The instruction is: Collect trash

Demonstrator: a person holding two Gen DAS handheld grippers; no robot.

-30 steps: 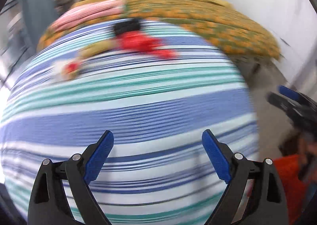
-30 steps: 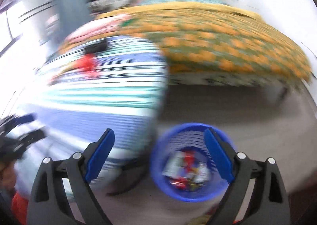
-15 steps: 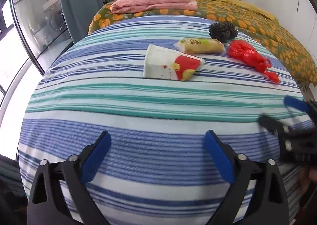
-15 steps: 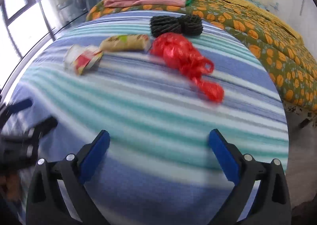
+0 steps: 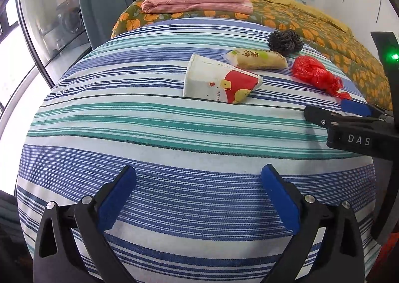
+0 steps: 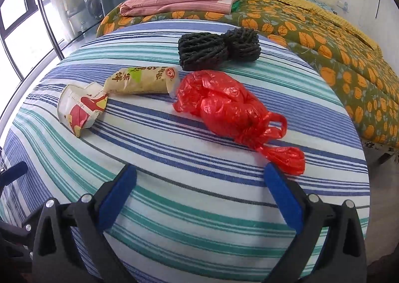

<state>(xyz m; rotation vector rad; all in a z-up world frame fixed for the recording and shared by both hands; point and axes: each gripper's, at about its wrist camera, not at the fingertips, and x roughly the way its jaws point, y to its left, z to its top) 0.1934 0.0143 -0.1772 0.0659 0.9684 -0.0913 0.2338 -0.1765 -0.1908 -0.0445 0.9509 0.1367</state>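
A: Right wrist view: the right gripper [image 6: 199, 198] hangs low over the striped cover [image 6: 174, 208], its blue fingers [image 6: 283, 198] wide apart with nothing between them. The tip of the red bag [image 6: 232, 111] lies just beside the right-hand finger.

B: So the bag is its target?

A: I judge so. It is the nearest piece of trash, and the fingers point almost along it. Behind it lie a black bundle [image 6: 219, 47], a snack wrapper [image 6: 142, 80] and a crushed cup [image 6: 79, 108], all loose on the cover and close together.

B: Why are they grouped like that?

A: I cannot tell for sure. They sit in the far half, so both tools must reach forward from the near edge.

B: And the left gripper [image 5: 199, 200]?

A: In the left wrist view it is also spread apart and empty, held level above the near blue stripes. The cup [image 5: 219, 83] is well ahead of it and lies on its side. The right tool [image 5: 354, 128] shows at the right edge, further forward than the left one.

B: Where does the trash go?

A: No bin is visible in either view. All four pieces are not yet collected.
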